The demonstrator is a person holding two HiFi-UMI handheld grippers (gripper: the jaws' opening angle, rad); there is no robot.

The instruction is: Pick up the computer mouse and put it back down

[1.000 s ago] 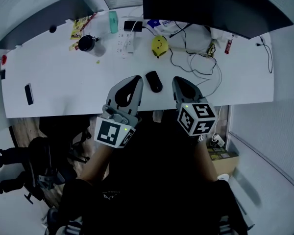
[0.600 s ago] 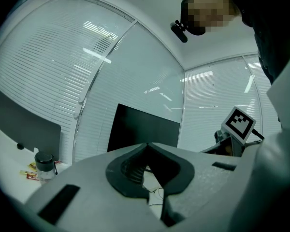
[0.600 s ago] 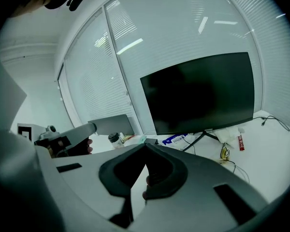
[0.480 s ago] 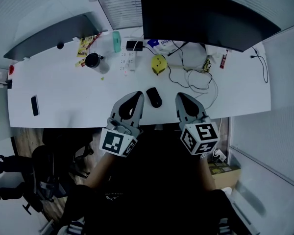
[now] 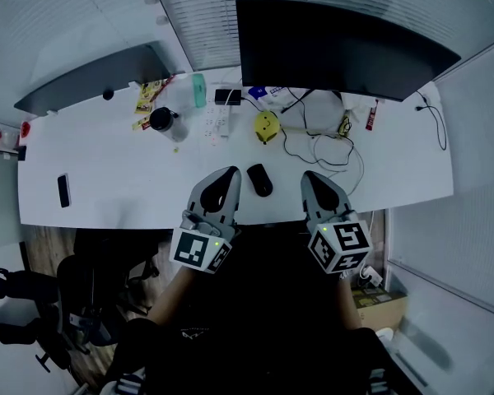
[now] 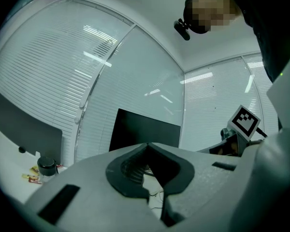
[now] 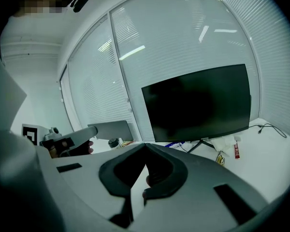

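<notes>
The computer mouse point(image 5: 259, 180) lies on the white desk point(image 5: 107, 167) near its front edge, between the tips of the left gripper point(image 5: 229, 174) and the right gripper point(image 5: 310, 177) and apart from both. Each gripper has its jaws pressed together with nothing in them. Behind the mouse sit a round yellow object point(image 5: 267, 126) and a white power strip point(image 5: 220, 120), loose cables point(image 5: 333, 151) loop just beyond the right gripper, a dark monitor point(image 5: 346, 44) stands at the back, and a dark-lidded jar point(image 5: 161, 120) and a phone point(image 5: 63, 190) lie well off to the left.
</notes>
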